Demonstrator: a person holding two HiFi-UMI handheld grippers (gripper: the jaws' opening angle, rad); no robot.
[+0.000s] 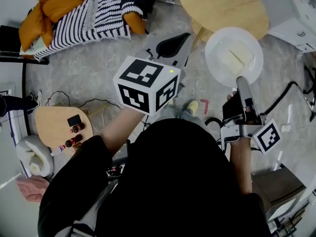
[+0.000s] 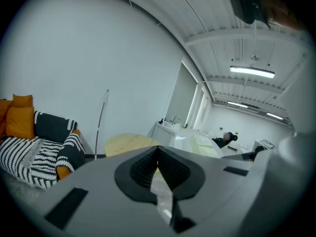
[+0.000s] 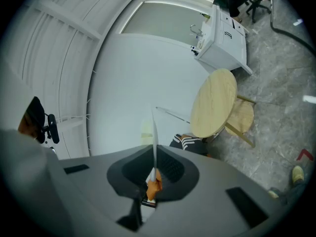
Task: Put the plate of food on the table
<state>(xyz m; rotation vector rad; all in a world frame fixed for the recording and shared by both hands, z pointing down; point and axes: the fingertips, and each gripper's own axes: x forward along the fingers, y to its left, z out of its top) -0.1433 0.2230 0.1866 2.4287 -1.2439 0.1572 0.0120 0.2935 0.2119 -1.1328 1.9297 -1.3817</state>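
well, the right gripper [image 1: 240, 81] has its jaws pinched together on the near rim of the plate [image 1: 216, 46], and it is held roughly level at the person's right side. in the right gripper view the rim shows edge-on as a thin white line [image 3: 154, 132] running straight out from between the dark pads, so the grip is on the very edge. from the head view the plate lies flat with its face up and reaches away from the jaws toward the round wooden table [image 1: 222, 6]. being round, it has no long axis of its own. it is plain white with a shallow raised rim, and the food [image 1: 236, 57] on it looks like two pale, cream-coloured rectangular pieces lying side by side near the middle, set at a slant to the gripper. the plate is carried in the air near the table's closer edge, and its far rim overlaps that edge in the head view; whether it is over the tabletop or short of it i cannot tell. the left gripper [image 1: 187, 36] is raised in front of the person, its jaw tips are together and nothing is between them. further out to the left, a sofa [image 1: 98, 11] carries orange cushions and a black-and-white striped blanket, and a small wooden side table [image 1: 49, 125] holds a few bottles. the floor is grey and mottled.
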